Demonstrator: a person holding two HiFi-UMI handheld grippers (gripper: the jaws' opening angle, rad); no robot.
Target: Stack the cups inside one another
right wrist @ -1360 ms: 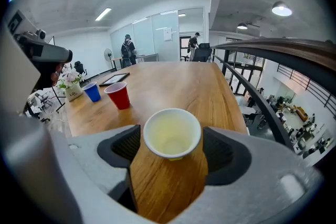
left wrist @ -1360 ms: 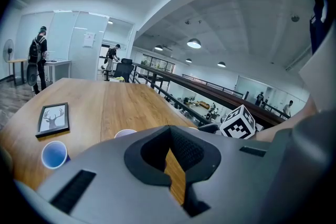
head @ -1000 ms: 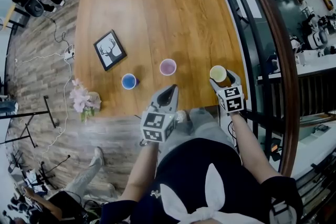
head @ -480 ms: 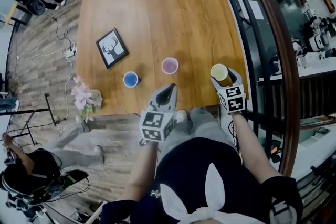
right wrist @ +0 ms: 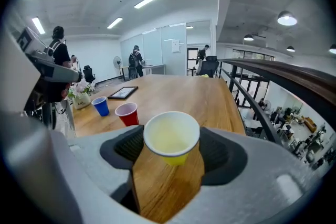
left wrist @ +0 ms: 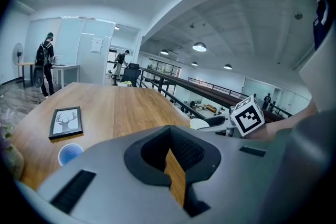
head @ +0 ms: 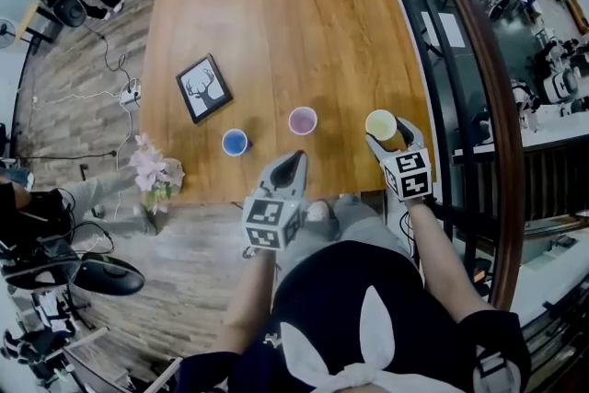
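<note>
Cup walls look thin, light and easily crushed, so a gentle squeeze across the mid-body seems safest. The right gripper (head: pixel 394 139) clasps the yellow cup (right wrist: pixel 171 139) that way, near the right end of the table's (head: pixel 276 32) near edge. The red cup (head: pixel 303 121) and blue cup (head: pixel 235 142) stand to its left. The left gripper (head: pixel 293 160) is closed on nothing.

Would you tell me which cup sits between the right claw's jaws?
The yellow cup, gripped by the right claw; the red cup and blue cup stand free on the table.

The table (head: pixel 276 32) is smooth, grained wood; the yellow cup (right wrist: pixel 171 139) looks matt plastic.
</note>
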